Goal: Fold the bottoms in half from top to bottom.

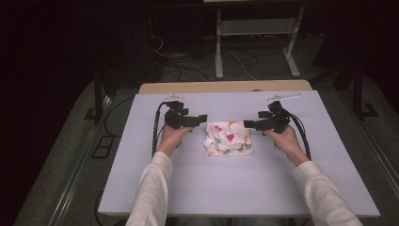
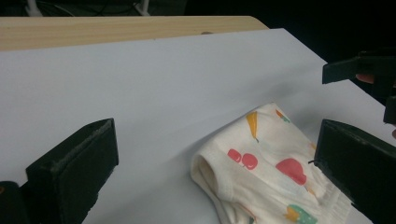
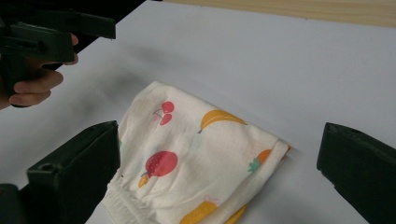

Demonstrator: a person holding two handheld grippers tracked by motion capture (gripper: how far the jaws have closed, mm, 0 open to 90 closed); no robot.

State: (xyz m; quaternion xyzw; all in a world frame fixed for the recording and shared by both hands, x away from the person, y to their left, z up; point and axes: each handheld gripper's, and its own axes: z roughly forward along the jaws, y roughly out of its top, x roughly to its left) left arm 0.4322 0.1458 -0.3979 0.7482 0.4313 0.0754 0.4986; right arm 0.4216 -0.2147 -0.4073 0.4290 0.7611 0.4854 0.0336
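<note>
A desk [image 1: 226,188] is covered by a pale grey-white sheet, with a strip of light wood left bare along its far edge; near the middle a folded, fruit-printed cream garment [image 1: 228,138] is laid flat.

— Surroundings? 
— I work at a pale sheet [image 1: 226,183] over a wooden table [image 1: 225,87]; the room is dark.

— Beyond it? 
— I see grey floor [image 1: 56,179], tangled cables [image 1: 188,70], a white frame stand [image 1: 256,28].
</note>
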